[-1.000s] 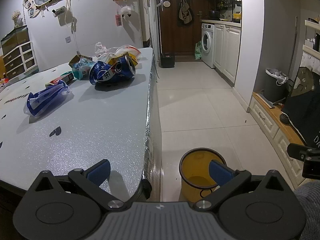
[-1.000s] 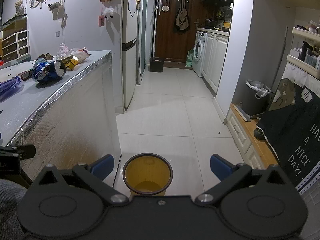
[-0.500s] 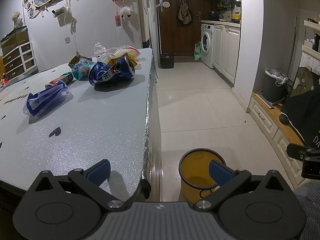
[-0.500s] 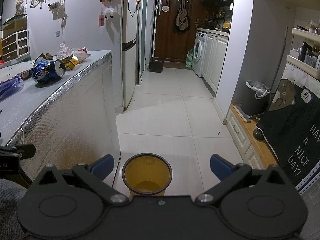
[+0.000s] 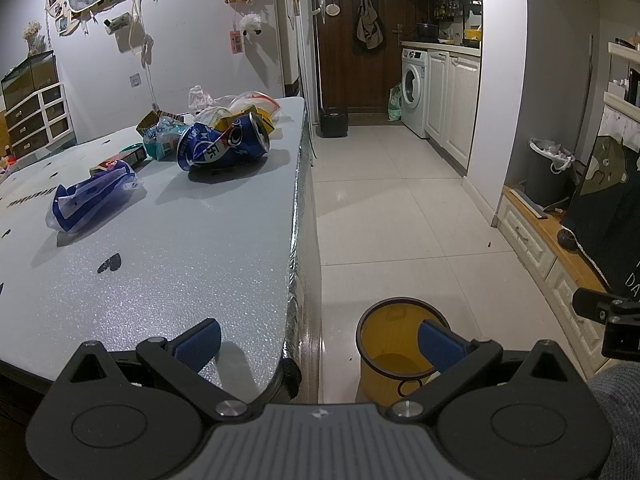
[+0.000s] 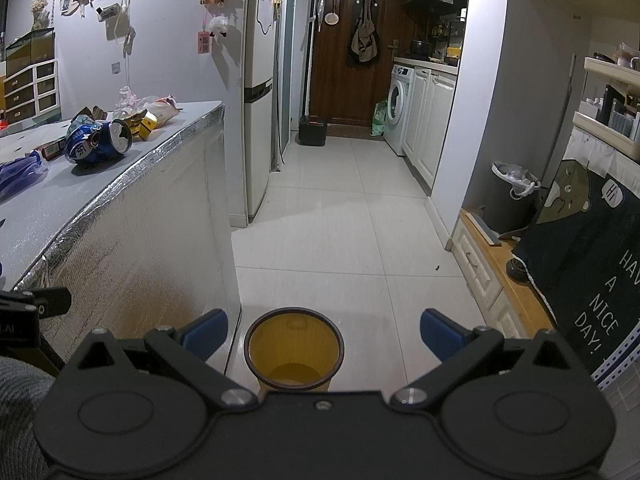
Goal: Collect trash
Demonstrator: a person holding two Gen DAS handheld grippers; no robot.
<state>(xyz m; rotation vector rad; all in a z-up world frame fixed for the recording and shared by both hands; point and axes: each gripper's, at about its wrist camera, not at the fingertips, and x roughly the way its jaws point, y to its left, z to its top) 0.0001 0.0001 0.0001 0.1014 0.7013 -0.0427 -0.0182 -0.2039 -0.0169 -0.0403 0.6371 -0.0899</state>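
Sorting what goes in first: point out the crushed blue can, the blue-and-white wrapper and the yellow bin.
crushed blue can (image 5: 222,148), left wrist view, dented side.
blue-and-white wrapper (image 5: 90,198), left wrist view, crumpled middle.
yellow bin (image 6: 294,338), right wrist view, inner wall.

Can (image 5: 223,147) on table (image 5: 168,264); bin (image 6: 294,350) beside.

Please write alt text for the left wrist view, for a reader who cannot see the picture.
An open, empty left claw hangs over the near corner of a grey table, with a yellow bin on the floor beside it. Farther back on the table lie a crushed blue can, a blue plastic wrapper and more litter.
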